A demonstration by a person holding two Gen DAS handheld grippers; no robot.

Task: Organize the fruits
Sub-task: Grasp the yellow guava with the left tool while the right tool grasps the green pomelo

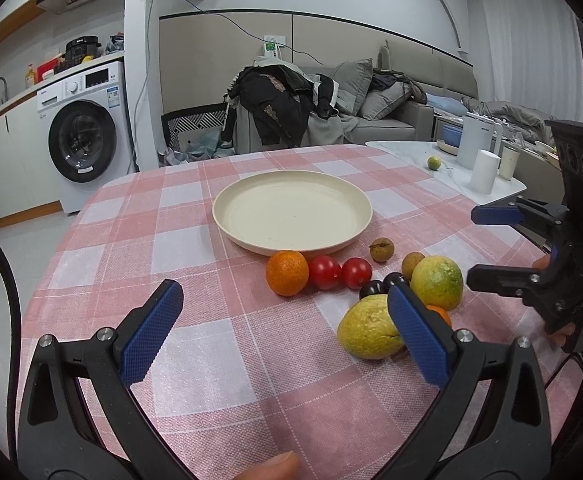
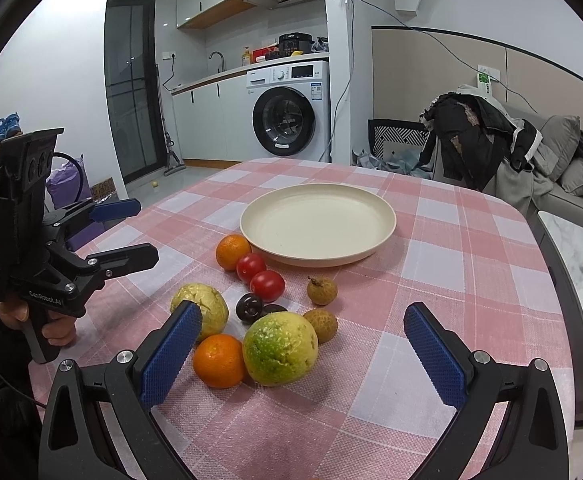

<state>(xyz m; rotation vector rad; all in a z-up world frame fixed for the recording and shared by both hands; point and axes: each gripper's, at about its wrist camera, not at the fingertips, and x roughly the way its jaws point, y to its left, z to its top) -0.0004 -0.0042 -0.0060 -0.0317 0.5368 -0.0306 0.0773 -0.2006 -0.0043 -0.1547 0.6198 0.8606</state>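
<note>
Both tongs gape empty: the right tongs [image 2: 303, 344] sit nearer, the round yellow-green citrus fruit [image 2: 280, 349] just ahead between their blue pads, the left tongs [image 1: 283, 320] aside.

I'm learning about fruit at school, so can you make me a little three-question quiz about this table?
1. True or false: the cream plate has fruit on it.
2. How many red tomatoes lie on the tablecloth: A one, B two, C four?
3. Fill in: both the left gripper and right gripper are ____.

Key:
1. False; it holds no fruit.
2. B; one tomato touches the other tomato.
3. Open; neither holds anything.
</note>
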